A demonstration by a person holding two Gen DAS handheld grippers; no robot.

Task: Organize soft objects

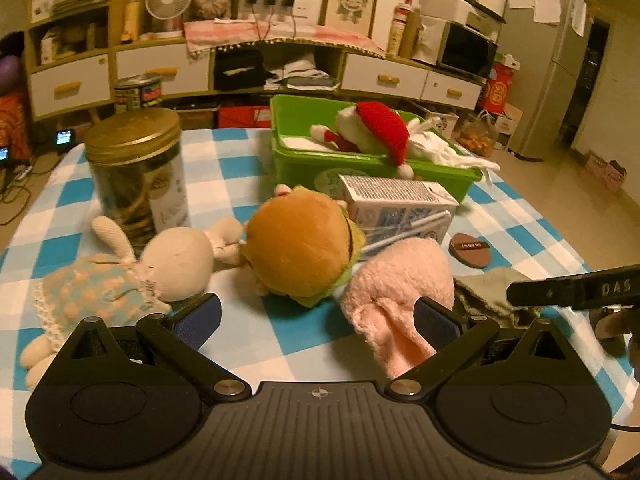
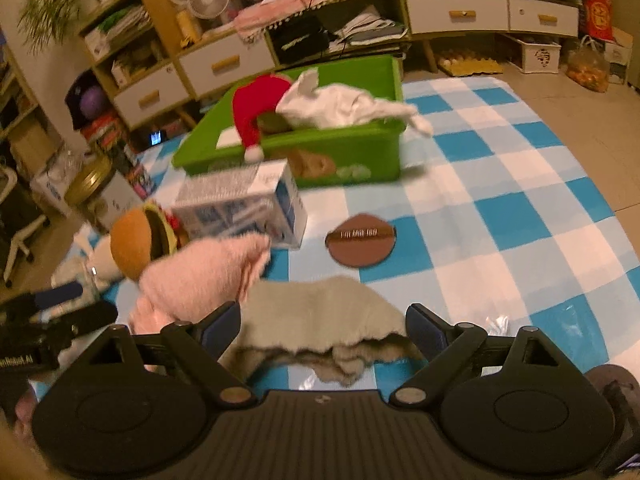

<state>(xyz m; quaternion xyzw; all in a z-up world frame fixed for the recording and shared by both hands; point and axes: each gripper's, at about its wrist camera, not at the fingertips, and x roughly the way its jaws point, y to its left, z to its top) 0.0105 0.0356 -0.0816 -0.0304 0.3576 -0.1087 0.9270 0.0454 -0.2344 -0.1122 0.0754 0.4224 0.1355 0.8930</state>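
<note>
My left tool stood with its fingers apart, low over the checked tabletop. Its right finger touched the pink plush, which lay just ahead of it; its left finger was clear of the rabbit doll lying beside it. Nothing was clamped between the two fingers.

My right tool also stood apart, one finger on each side of the grey cloth, which lay crumpled on the tabletop. I could not tell whether the fingers touched the cloth. The pink plush lay just to the left of the cloth, and part of my left tool showed at the left edge of that view.

Beyond the pink plush, the burger plush rested between the rabbit doll and a milk carton, touching the pink plush. A round brown pad lay flat on the tabletop past the grey cloth, near the carton. Behind the carton stood the green bin, which held a plush in a red hat and a white cloth hanging over the rim. A gold-lidded jar stood upright behind the rabbit doll, with a tin can farther back.
</note>
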